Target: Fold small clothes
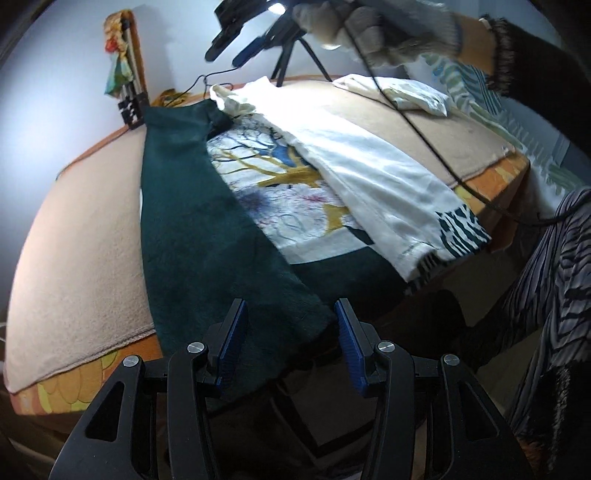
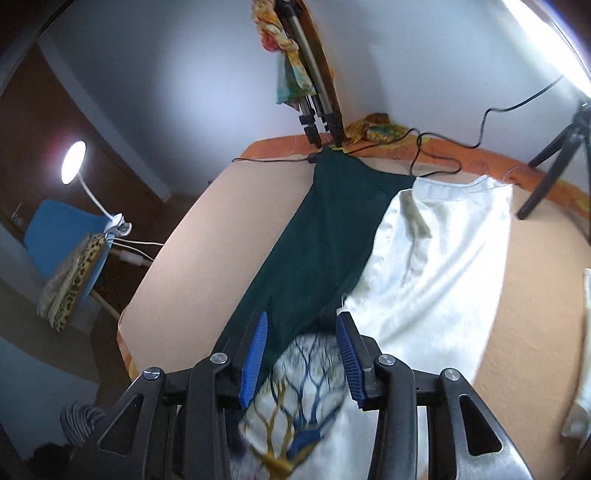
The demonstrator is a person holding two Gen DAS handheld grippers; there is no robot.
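a beige blanket (image 1: 81, 236) covers the bed and fills most of what lies ahead of both grippers. on it, stretching away from the left gripper (image 1: 291, 332), lies the garment (image 1: 207, 229): a dark green panel folded over on its left, a white panel (image 1: 369, 166) folded over on its right, and a tree print (image 1: 280, 173) showing between them. its near green edge sits between the left gripper's spread blue pads, which do not press on it. beyond the far end stands a black tripod (image 1: 291, 55). the right gripper (image 1: 236, 48), held in a gloved hand (image 1: 369, 33), hangs above the far end, its pads apart with nothing between them. a small folded white cloth (image 1: 406, 94) lies to the far right.
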